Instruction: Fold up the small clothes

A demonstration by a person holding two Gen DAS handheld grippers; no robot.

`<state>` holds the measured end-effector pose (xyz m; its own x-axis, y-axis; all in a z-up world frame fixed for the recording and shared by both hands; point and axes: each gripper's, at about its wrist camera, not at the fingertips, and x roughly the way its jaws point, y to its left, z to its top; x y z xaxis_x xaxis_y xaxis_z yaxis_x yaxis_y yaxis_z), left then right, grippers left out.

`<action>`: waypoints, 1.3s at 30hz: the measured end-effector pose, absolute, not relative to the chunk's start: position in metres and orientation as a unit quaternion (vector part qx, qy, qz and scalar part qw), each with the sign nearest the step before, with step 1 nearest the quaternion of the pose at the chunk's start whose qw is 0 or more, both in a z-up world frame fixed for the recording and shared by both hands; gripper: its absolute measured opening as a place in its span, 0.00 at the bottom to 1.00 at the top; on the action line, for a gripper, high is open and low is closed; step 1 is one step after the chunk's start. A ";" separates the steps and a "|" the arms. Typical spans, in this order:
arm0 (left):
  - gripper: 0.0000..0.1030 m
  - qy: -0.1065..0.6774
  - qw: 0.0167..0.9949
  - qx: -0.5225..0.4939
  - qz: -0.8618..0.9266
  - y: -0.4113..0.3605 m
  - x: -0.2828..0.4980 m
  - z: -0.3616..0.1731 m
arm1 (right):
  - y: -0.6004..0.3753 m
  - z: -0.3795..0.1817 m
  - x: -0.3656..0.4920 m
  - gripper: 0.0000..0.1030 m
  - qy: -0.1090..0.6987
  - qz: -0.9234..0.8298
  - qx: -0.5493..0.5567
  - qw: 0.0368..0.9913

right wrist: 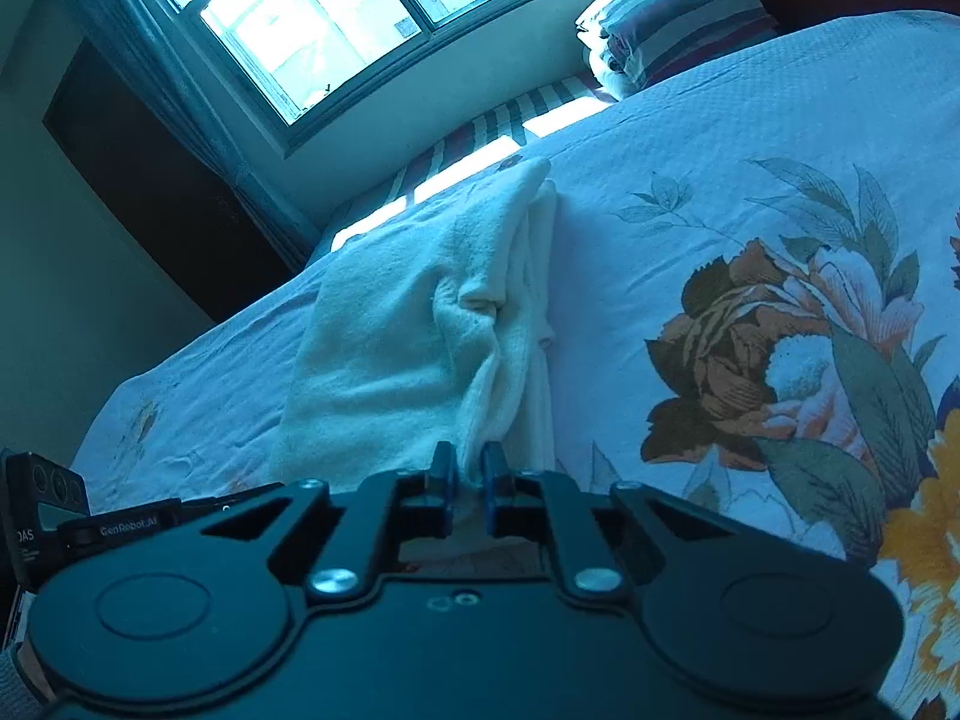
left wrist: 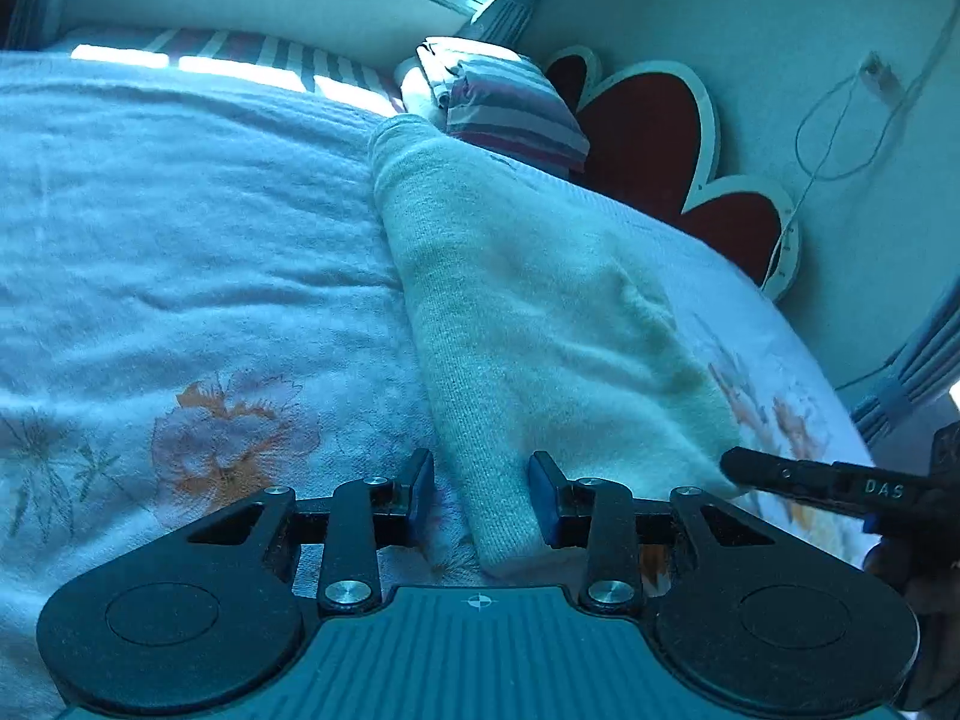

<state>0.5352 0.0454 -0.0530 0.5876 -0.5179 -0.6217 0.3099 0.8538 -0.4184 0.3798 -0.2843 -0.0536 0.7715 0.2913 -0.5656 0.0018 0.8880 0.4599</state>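
two grippers sit at the near end of one folded white garment (left wrist: 528,300) that lies on the flowered bedspread (left wrist: 180,240). closest to me in the left wrist view, my left gripper (left wrist: 482,495) has its blue-padded fingers spread apart, one on each side of the garment's narrow near end, and i can't tell whether the pads touch the cloth. the garment's near corner comes down between them and ends just above the gripper body. to my right in that view, the dark tip of the right gripper (left wrist: 774,474) meets the garment's lower right edge.

in the right wrist view, my right gripper (right wrist: 469,474) has its fingers drawn close together on a pinched ridge of the cloth at the garment's near edge. from there the garment runs away from me as a long folded bundle, with stacked layers showing along its right side and a small raised pucker about midway. part of the left gripper shows at the left edge of that view.

farther off, a striped pillow (left wrist: 510,102) rests at the head of the bed, near the garment's far end, beside a red heart-shaped headboard (left wrist: 648,138). beyond the bed's far side is a bright window (right wrist: 336,18) with a curtain (right wrist: 180,96) hanging beside it.
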 end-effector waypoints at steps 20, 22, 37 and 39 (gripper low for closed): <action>0.55 0.364 0.914 -0.020 -0.176 0.020 0.521 -0.034 | -0.227 -0.059 0.399 0.10 0.340 0.087 0.008 0.937; 0.59 0.364 0.915 -0.020 -0.170 0.029 0.518 -0.034 | -0.246 -0.060 0.396 0.09 0.340 0.076 0.046 0.936; 0.78 0.338 0.929 0.008 -0.152 0.023 0.529 -0.007 | -0.266 -0.038 0.393 0.41 0.311 0.064 0.089 0.944; 0.79 0.334 0.929 0.001 -0.160 0.023 0.536 -0.005 | -0.270 -0.038 0.400 0.40 0.315 0.066 0.087 0.943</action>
